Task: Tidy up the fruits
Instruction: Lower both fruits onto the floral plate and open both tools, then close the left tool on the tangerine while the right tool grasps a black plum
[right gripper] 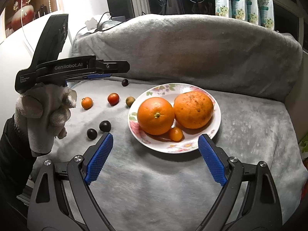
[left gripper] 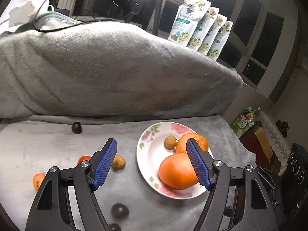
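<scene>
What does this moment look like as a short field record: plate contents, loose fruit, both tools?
plate: floral plate on the grey blanket
on plate: two oranges, one small orange fruit
loose fruit: three dark round fruits, small orange one, red one, brownish one
left tool: open, empty
right tool: open, empty, in front of the plate
</scene>
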A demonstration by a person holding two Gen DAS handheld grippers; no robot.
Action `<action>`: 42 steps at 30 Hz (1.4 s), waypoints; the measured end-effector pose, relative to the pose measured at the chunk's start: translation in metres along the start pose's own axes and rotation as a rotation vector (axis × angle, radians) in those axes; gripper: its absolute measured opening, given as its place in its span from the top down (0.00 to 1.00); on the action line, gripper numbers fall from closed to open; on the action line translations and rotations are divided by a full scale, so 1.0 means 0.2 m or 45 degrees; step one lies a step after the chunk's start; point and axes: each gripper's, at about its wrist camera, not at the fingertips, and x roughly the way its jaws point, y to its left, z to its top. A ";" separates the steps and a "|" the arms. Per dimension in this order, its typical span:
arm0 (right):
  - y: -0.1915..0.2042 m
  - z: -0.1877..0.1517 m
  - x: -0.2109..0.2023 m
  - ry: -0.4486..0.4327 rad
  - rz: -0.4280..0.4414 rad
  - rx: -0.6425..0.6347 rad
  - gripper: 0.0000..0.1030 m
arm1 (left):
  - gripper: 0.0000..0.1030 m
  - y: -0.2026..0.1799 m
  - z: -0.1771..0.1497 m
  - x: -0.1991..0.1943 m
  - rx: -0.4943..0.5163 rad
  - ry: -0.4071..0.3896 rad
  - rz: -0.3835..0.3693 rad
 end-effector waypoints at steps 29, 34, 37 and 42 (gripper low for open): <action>0.34 0.04 0.20 0.082 0.266 0.002 0.16 | 0.28 0.56 -0.20 -0.39 -0.091 -0.086 0.360; 0.35 0.04 0.31 0.143 0.294 0.075 0.29 | 0.28 0.63 -0.25 -0.40 -0.131 -0.067 0.366; 0.36 0.04 0.37 0.168 0.280 0.097 0.41 | 0.28 0.66 -0.27 -0.38 -0.147 -0.050 0.358; 0.41 0.04 0.46 0.207 0.263 0.090 0.50 | 0.28 0.68 -0.30 -0.33 -0.156 -0.017 0.347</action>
